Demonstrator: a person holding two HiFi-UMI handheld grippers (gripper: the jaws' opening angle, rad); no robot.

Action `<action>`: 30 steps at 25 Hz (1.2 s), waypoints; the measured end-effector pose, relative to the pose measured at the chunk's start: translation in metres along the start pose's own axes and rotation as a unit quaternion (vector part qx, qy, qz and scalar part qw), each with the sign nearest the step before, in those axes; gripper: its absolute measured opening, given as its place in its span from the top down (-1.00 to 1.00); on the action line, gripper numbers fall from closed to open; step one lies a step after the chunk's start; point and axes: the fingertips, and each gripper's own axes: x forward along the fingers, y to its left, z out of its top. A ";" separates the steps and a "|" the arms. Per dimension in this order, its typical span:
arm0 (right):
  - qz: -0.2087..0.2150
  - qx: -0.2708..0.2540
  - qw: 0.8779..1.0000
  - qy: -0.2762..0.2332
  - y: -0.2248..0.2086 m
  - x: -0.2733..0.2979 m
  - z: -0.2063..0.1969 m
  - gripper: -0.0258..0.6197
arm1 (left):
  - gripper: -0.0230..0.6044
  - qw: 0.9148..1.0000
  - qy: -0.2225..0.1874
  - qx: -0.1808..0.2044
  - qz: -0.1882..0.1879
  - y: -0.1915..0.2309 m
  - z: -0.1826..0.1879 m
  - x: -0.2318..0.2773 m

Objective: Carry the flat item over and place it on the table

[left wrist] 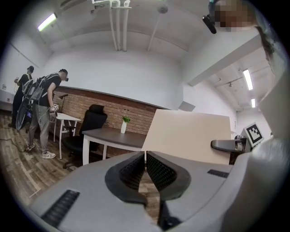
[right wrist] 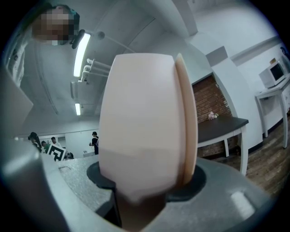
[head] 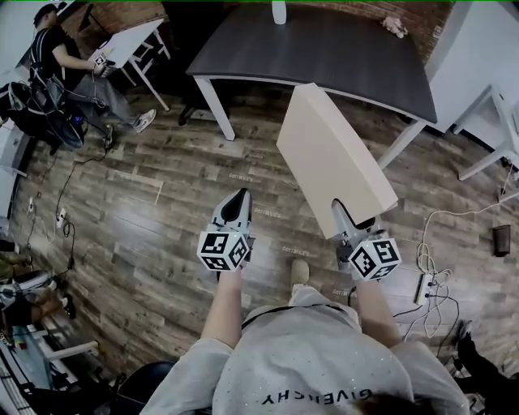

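A flat beige board (head: pixel 332 158) sticks out forward over the wooden floor, and my right gripper (head: pixel 346 217) is shut on its near end. In the right gripper view the board (right wrist: pixel 145 118) fills the middle, clamped between the jaws of the right gripper (right wrist: pixel 145 183). My left gripper (head: pixel 236 203) hangs beside it to the left, shut and holding nothing. In the left gripper view the left gripper (left wrist: pixel 145 158) has its pads together, with the board (left wrist: pixel 190 136) off to the right. The dark grey table (head: pixel 324 49) stands ahead; it also shows as the table (left wrist: pixel 113 137) and the table (right wrist: pixel 222 124).
A white vase (head: pixel 279 12) and a small pink thing (head: pixel 395 26) stand on the table's far side. A black chair (left wrist: pixel 93 120) sits by its left end. People stand near a white desk (head: pixel 130 40) at the left. Cables and a power strip (head: pixel 423 285) lie at the right.
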 end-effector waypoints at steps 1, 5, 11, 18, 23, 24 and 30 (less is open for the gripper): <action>0.001 0.001 1.000 0.000 -0.006 0.007 0.003 0.09 | 0.90 1.000 -0.001 0.000 0.001 0.001 0.002 0.009; 0.008 0.002 1.000 0.000 -0.026 0.032 0.013 0.09 | 0.90 1.000 -0.007 -0.002 0.005 0.007 0.010 0.043; 0.017 -0.001 1.000 0.004 -0.052 0.059 0.023 0.09 | 0.90 1.000 -0.010 0.000 -0.001 0.002 0.015 0.088; 0.014 0.021 1.000 0.014 -0.076 0.088 0.014 0.09 | 0.90 1.000 0.014 -0.003 0.000 0.010 0.001 0.117; 0.008 0.031 0.999 0.018 -0.085 0.110 0.011 0.09 | 0.90 1.000 0.017 -0.009 0.011 0.031 -0.001 0.129; 0.007 0.030 0.999 0.018 -0.085 0.117 0.011 0.09 | 0.90 1.000 0.017 -0.013 0.011 0.036 -0.001 0.134; 0.005 0.017 1.000 0.020 -0.086 0.166 0.016 0.09 | 0.90 1.000 0.015 -0.021 -0.011 0.064 0.006 0.179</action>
